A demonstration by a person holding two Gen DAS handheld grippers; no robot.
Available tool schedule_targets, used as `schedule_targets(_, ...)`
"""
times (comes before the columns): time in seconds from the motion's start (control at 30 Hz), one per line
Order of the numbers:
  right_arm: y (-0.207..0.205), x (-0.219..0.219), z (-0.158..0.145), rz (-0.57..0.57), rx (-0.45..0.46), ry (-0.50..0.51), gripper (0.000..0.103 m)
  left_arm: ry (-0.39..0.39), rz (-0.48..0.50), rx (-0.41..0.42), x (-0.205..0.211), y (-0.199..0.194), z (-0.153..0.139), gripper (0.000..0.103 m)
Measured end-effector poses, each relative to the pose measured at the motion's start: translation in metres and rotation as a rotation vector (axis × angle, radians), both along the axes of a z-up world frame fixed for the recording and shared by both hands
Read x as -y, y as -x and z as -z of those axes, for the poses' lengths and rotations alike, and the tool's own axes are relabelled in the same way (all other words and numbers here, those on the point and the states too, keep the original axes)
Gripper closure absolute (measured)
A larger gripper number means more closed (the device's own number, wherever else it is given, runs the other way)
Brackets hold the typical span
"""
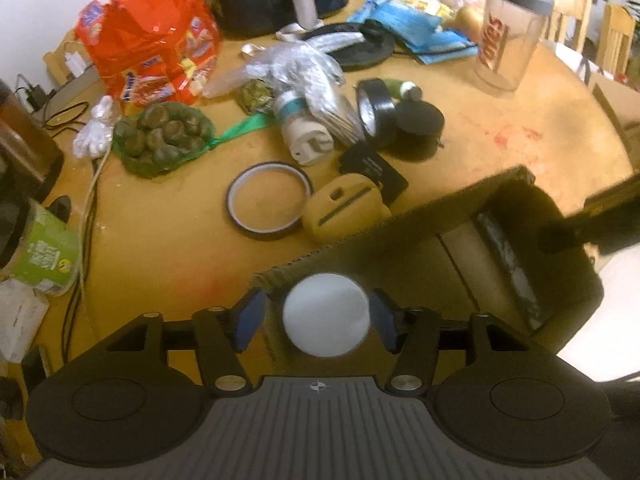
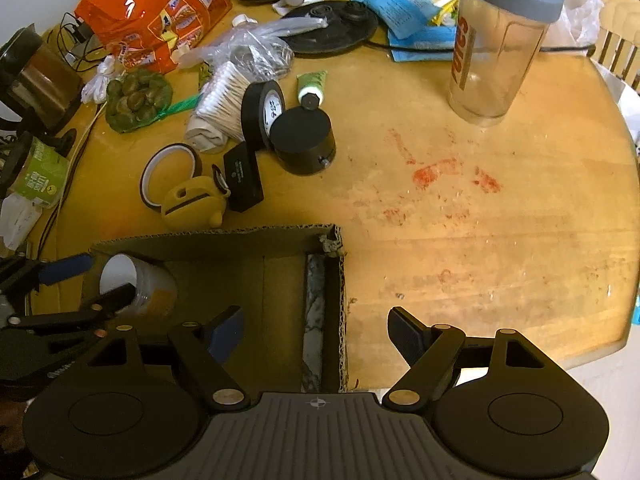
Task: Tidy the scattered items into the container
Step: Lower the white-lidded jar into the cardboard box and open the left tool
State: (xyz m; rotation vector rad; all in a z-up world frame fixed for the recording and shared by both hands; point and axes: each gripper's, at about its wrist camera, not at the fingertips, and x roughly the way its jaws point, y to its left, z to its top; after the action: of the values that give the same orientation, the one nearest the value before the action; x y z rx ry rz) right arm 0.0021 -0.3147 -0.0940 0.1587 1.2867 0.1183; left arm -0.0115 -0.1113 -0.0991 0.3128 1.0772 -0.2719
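The wooden tabletop (image 2: 460,208) is carrying clutter along its far left side, with red stains showing on its bare right half. The cardboard box (image 2: 224,236) is sitting at the near edge. A white-lidded jar (image 1: 326,314) is lying inside the box at its left end, between the left gripper (image 1: 320,320) jaws, which are standing spread with gaps either side of it. The right gripper (image 2: 316,336) is hanging over the box's right wall, jaws spread, pinching nothing. A yellow case (image 2: 192,208), black tape roll (image 2: 264,114) and thin tape ring (image 2: 168,172) are lying just beyond the box.
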Motion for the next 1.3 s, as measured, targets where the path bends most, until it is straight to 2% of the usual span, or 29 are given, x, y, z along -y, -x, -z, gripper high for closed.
schedule_targets(0.17,0.002,-0.003,0.012,-0.005,-0.058,-0.063,0.022,0.059,-0.056,0.003,-0.019,-0.001,-0.013,0.032)
schedule_targets(0.3,0.005,-0.011,0.015,-0.017,-0.085,-0.096,0.02,0.075,-0.09,-0.007,-0.028,-0.003,-0.013,0.032)
schedule_targets(0.53,0.009,-0.022,0.014,-0.028,-0.088,-0.064,0.02,0.092,-0.105,-0.024,-0.038,-0.003,-0.011,0.032)
schedule_targets(0.87,0.006,-0.025,0.012,0.018,-0.06,-0.036,0.019,0.105,-0.097,-0.019,-0.052,-0.002,-0.012,0.032)
schedule_targets(1.3,0.005,-0.037,0.015,0.035,-0.073,0.034,0.017,0.145,-0.099,-0.028,-0.073,-0.01,-0.01,0.032)
